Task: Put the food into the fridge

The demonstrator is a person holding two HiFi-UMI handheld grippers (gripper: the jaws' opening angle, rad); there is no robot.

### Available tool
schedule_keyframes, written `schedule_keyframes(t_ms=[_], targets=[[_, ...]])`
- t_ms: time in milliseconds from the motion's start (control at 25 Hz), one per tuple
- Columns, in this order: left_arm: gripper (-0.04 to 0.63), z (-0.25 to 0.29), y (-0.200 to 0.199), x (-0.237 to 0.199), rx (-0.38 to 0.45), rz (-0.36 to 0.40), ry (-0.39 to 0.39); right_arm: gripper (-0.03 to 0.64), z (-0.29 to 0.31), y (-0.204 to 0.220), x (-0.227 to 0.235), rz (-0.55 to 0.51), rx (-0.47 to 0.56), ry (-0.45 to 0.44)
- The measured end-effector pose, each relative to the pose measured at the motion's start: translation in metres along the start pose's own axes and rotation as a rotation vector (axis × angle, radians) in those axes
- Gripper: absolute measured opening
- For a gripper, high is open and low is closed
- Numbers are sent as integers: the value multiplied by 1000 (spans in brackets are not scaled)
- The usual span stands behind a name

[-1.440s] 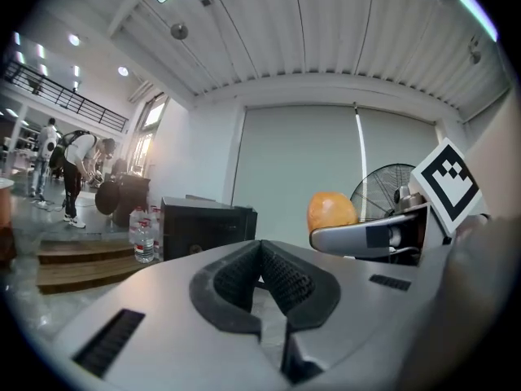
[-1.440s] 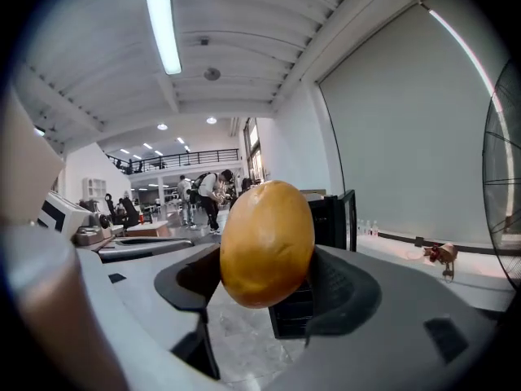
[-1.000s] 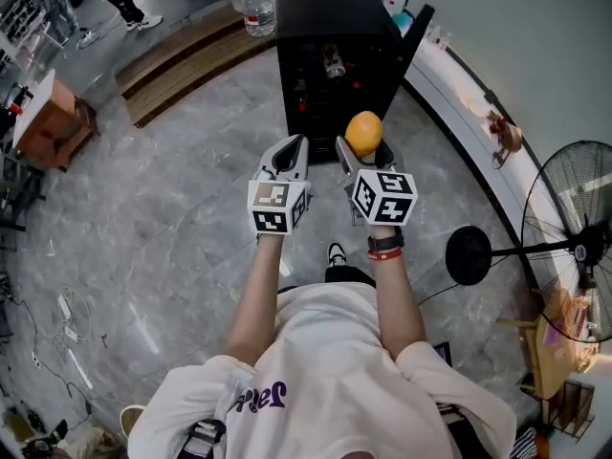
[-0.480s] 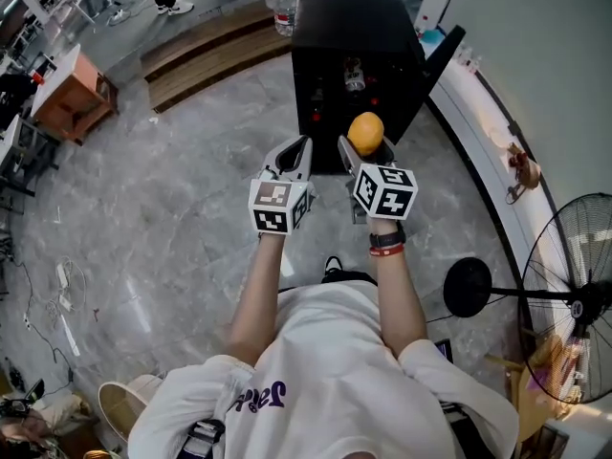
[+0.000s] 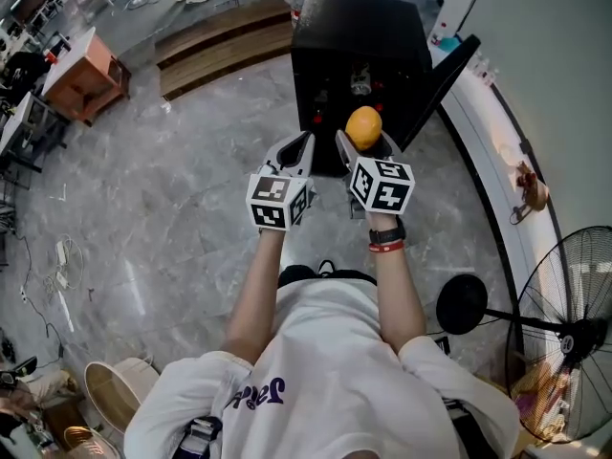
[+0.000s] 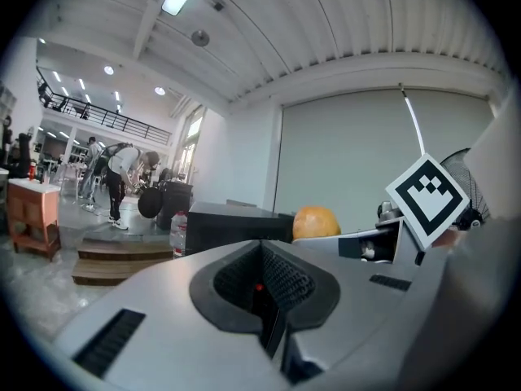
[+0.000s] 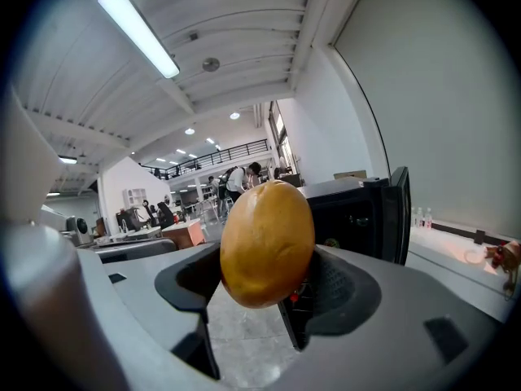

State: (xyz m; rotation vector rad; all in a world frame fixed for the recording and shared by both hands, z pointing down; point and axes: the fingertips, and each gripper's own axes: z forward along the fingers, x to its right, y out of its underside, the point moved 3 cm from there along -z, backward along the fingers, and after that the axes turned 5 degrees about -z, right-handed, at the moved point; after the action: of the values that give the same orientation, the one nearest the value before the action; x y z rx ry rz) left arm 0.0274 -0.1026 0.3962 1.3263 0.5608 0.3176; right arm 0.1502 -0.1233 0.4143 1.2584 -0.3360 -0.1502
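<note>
Orange fruit (image 5: 363, 125) was pinched in the right gripper (image 5: 365, 145), held facing the open black fridge (image 5: 359, 27), apparently for loading, while the left gripper (image 5: 298, 147) was closed and empty.

The head camera looks steeply down from above the person, over both forearms to the grey floor (image 5: 172, 208), with the black fridge (image 5: 359, 36) ahead near the top of its frame. The left gripper (image 6: 262, 259) view sits low behind its own jaws and faces level to slightly upward into the hall, taking in much ceiling. The right gripper (image 7: 259, 287) view is set likewise, very close to the orange fruit (image 7: 267, 243). All three views share the fridge and that fruit.
</note>
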Motion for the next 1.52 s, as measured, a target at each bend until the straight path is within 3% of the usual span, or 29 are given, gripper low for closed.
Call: schedule_keyframes(t_ms=[240, 440, 880, 1160, 1520], targets=[[17, 16, 7, 2, -8, 10, -37, 336, 8, 6, 14, 19, -40, -30], [17, 28, 7, 2, 12, 31, -70, 336, 21, 9, 29, 38, -79, -2], [17, 70, 3, -45, 6, 35, -33, 337, 78, -1, 27, 131, -53, -45], [17, 97, -12, -79, 5, 48, -50, 337, 111, -4, 22, 89, -65, -61], [17, 128, -5, -99, 1, 62, 38, 337, 149, 8, 25, 82, -101, -41]])
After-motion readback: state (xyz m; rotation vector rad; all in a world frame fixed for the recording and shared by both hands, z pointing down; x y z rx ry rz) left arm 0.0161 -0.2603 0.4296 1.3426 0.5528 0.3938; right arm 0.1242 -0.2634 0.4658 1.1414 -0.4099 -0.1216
